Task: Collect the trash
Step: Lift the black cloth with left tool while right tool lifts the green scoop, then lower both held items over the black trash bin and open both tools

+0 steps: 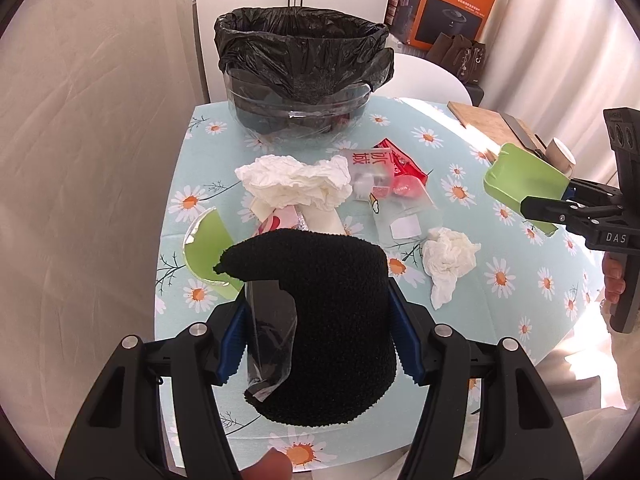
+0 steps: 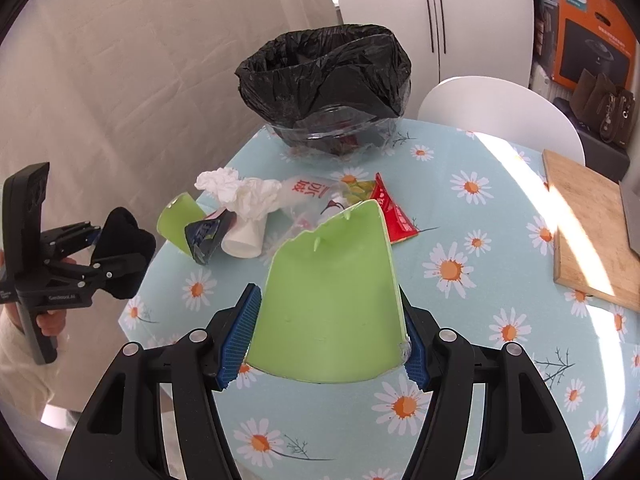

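The tablecloth is pale turquoise, printed with white daisies with orange centres and thin dark twigs. The bin liner at the far edge is glossy black over a clear container. The broken cup piece is lime green, as is a second fragment at the near left. The fuzzy sleeve is black. Crumpled tissues are white. The wrapper is red with white print. The gripper pads are blue on black frames. The board at the right is light wood. The far carton is orange and black.
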`<state>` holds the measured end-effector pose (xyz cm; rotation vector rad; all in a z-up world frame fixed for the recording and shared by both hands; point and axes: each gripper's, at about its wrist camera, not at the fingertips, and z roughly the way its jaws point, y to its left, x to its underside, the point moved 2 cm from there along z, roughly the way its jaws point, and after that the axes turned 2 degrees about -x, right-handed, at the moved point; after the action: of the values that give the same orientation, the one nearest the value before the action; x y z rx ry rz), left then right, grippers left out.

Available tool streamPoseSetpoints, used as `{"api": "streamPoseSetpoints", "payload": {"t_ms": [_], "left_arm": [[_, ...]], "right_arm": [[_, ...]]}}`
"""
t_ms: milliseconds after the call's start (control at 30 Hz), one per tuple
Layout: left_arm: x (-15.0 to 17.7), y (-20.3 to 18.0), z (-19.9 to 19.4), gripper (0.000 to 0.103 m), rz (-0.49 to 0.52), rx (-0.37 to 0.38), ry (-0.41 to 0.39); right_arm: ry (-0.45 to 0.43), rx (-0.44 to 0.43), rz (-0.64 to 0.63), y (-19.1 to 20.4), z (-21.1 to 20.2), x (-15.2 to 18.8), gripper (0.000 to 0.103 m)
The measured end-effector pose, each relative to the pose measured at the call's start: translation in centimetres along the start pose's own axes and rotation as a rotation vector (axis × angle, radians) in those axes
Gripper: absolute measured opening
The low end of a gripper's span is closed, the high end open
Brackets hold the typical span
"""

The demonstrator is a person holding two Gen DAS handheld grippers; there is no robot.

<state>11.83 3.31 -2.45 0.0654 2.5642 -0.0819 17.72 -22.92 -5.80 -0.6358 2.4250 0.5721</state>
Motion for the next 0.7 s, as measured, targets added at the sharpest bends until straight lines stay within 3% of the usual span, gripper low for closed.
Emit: {"api": "streamPoseSetpoints", "payload": {"t_ms": [367,700], "left_arm": [[-5.5,1.9,-0.5,0.062,0.003,-0.026,-0.062],[-11.3,2.8,0.1,0.062,0.008,0.014,-0.110]], "right_arm": [[-0.087,0.007,-0.005,-0.6,-1.5,-4.8,0.060],[-0.177,0.009,-0.024,-0.2,-1.7,-11.3,0.060]]}}
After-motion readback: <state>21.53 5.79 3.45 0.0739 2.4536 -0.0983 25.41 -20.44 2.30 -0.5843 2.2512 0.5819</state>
